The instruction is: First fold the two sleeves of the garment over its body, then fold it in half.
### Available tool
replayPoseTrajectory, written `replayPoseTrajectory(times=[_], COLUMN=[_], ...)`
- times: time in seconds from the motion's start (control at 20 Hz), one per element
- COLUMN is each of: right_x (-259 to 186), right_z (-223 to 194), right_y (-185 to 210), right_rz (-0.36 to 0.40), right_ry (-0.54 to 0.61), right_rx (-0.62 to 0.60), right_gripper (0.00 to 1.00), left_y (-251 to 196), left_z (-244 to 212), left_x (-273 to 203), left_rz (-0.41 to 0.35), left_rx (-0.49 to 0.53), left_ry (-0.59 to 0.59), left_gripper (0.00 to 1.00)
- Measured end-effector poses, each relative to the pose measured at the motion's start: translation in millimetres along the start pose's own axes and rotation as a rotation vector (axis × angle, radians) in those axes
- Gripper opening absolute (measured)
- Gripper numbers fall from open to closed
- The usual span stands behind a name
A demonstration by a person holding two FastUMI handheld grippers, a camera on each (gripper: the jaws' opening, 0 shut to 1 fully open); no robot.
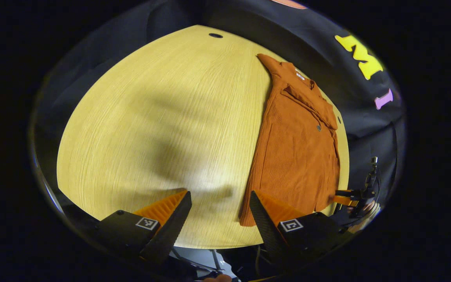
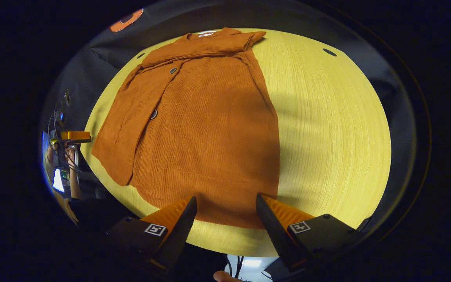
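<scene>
A rust-orange corduroy garment (image 2: 210, 125) lies flat on the round wooden table (image 2: 327, 129), collar at the far end and hem nearest me. A long strip with dark buttons (image 2: 131, 117) is folded over its left side. My right gripper (image 2: 226, 213) hovers open just over the hem, nothing between its fingers. In the left gripper view the garment (image 1: 300, 156) lies to the right. My left gripper (image 1: 220, 207) is open above bare table (image 1: 151, 137), its right finger by the hem's near corner. The other gripper (image 1: 345, 196) shows past the garment's right edge.
The table's near edge runs just under both grippers. Small dark holes (image 2: 329, 52) (image 1: 215, 35) mark the tabletop's far side. Black cloth walls surround the table. A hand holding the other gripper (image 2: 74, 136) shows at the left of the right gripper view, off the table's edge.
</scene>
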State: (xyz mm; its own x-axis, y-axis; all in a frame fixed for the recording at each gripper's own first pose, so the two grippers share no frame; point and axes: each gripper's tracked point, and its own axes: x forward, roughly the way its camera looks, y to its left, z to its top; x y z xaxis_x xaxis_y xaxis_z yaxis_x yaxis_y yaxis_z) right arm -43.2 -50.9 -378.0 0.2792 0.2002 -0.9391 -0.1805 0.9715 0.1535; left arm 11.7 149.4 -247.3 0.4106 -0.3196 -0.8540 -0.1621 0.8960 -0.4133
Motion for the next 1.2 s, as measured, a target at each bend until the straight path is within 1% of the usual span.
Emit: replayPoseTrajectory(times=[0.05,0.1,0.15,0.25,0.3,0.35,0.45,0.6,0.65,0.7,0.75,0.85,0.9,1.0,1.1,1.15,1.2], right_x=[0.0,-1.0,-1.4,-3.5,-4.4,-4.6,-4.2,-3.8,-4.0,-3.5,-2.1,0.6,1.4,1.6,5.2,5.0,4.5], right_z=[-2.1,-3.2,-3.3,-1.5,-0.8,-0.7,-1.6,-0.1,2.3,5.4,8.6,11.8,13.6,17.8,21.8,22.3,21.5], right_y=[0.0,3.7,5.1,0.6,-4.6,-9.0,-13.3,-11.4,-8.6,-4.3,-0.1,4.8,7.6,15.9,17.8,18.3,19.5], right_rz=[0.002,0.018,0.028,0.03,0.031,0.035,0.056,0.072,0.083,0.103,0.122,0.149,0.163,0.212,0.238,0.247,0.259], right_ry=[0.015,0.022,0.027,0.024,0.02,0.02,0.029,0.052,0.055,0.054,0.048,0.051,0.053,0.055,0.051,0.049,0.053], right_rx=[0.027,0.053,0.064,0.071,0.078,0.094,0.136,0.129,0.13,0.133,0.141,0.161,0.17,0.195,0.227,0.245,0.252], right_gripper=[0.97,0.94,0.97,0.97,0.97,0.97,0.97,0.96,0.92,0.96,0.96,0.92,0.88,0.83,0.83,0.81,0.74], left_y=[-0.6,-3.4,-8.5,-22.3,-27.6,-35.0,-45.4,-51.8,-52.7,-53.7,-55.7,-60.3,-60.8,-62.3,-66.1,-68.6,-70.0], left_z=[-3.2,-5.4,-10.0,-12.8,-18.9,-23.1,-30.1,-34.4,-37.8,-41.2,-43.1,-44.1,-47.7,-58.4,-66.4,-70.6,-72.7], left_x=[1.1,3.5,3.2,4.4,6.4,9.0,8.2,8.5,7.8,7.9,7.7,7.8,6.3,4.1,4.7,4.1,4.3], left_rz=[-0.012,-0.026,-0.048,-0.087,-0.106,-0.118,-0.136,-0.137,-0.137,-0.139,-0.14,-0.138,-0.137,-0.135,-0.136,-0.133,-0.126], left_rx=[-0.006,-0.009,-0.003,0.019,0.029,0.044,0.06,0.079,0.077,0.068,0.055,0.036,0.035,0.032,0.023,0.027,0.038], left_ry=[0.029,0.062,0.094,0.132,0.16,0.184,0.212,0.229,0.243,0.254,0.262,0.26,0.264,0.281,0.298,0.303,0.298], left_gripper=[0.97,0.97,0.97,0.95,1.0,0.94,0.94,0.93,0.93,0.93,0.93,0.92,0.92,0.9,0.81,0.74,0.71])
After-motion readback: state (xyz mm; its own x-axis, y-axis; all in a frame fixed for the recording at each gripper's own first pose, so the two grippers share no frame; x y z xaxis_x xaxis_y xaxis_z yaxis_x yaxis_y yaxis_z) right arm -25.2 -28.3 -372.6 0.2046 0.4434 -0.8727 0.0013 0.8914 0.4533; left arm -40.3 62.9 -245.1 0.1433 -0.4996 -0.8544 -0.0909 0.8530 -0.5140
